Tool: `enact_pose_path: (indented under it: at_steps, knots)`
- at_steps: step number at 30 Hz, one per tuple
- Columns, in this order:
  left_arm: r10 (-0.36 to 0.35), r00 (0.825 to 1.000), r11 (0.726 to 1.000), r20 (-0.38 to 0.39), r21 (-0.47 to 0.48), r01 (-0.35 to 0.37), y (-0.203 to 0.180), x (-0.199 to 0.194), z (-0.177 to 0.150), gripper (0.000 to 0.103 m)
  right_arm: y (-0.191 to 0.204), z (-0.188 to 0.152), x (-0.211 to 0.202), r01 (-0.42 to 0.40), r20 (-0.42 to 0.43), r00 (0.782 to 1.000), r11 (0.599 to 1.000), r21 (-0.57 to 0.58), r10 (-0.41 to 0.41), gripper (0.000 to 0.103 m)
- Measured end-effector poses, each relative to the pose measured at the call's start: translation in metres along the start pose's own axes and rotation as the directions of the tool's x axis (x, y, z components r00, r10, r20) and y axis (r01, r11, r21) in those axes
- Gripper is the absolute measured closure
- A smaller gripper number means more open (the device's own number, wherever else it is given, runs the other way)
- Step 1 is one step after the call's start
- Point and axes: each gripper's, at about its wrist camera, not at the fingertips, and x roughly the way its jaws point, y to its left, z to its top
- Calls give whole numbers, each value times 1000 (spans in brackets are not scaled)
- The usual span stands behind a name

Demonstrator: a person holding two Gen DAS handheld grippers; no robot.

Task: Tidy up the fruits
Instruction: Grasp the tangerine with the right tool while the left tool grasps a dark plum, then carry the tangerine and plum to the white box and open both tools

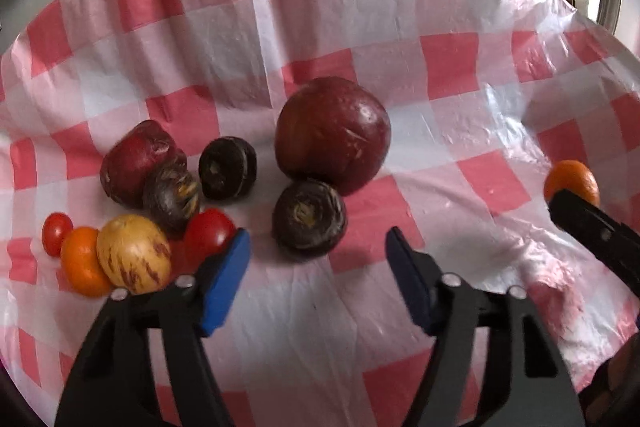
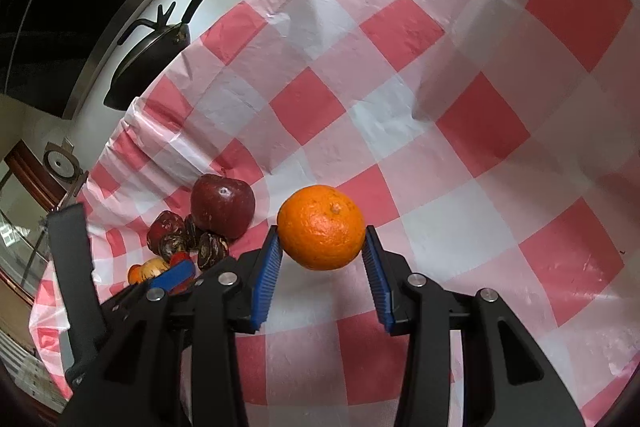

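Mandarin (image 2: 321,227) sits pinched btwn blue pads of right gripper (image 2: 322,259), above the checked cloth (image 2: 460,131), well apart from fruit pile w/ big apple (image 1: 333,133). Looks light, skin soft & bruisable; grip across widest part, gently. Left gripper (image 1: 318,275) spread wide, empty. Underside of mandarin hidden; lift vs. resting unclear.

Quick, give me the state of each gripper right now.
Left gripper: open, holding nothing, jaws spread over the checked cloth near the fruit pile.
Right gripper: shut on the orange, pads pressing both its sides.
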Motion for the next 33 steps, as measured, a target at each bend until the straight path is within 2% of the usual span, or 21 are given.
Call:
enact_pose_path:
  at_steps: [5,7,8,11,13,17,24,28,31,33]
  knots:
    - [31,999,999,7,22,-31,0,7,7,47,8,-3,0,16,10,1000,999,-48,-15,62]
    - [46,999,998,-7,48,-46,-3,12,9,62,11,-3,0,20,16,1000,998,-66,-19,62]
    - [54,998,997,-9,54,-54,-3,13,9,63,13,-4,-1,21,18,1000,997,-74,-20,62]
    - [34,999,999,14,32,-34,-2,7,8,64,15,-5,-1,20,24,1000,996,-89,-17,62]
    - [22,998,1000,62,-11,-22,4,-9,-1,64,15,-5,-2,10,30,1000,996,-91,-8,62]
    - [-22,991,998,130,-57,30,13,-49,-35,64,14,-5,-4,1,35,999,996,-94,3,62]
    - [2,977,986,214,-164,34,32,-140,-97,64,15,-5,-4,-4,37,999,995,-103,8,62]
    - [51,972,977,230,-213,0,48,-158,-117,64,13,-5,-4,-17,37,999,995,-93,21,62]
    - [13,981,965,195,-261,39,57,-156,-139,64,12,-5,-5,-20,38,999,996,-92,23,62]
    - [12,986,965,164,-262,32,57,-149,-143,64,13,-5,-5,-18,38,999,996,-93,22,62]
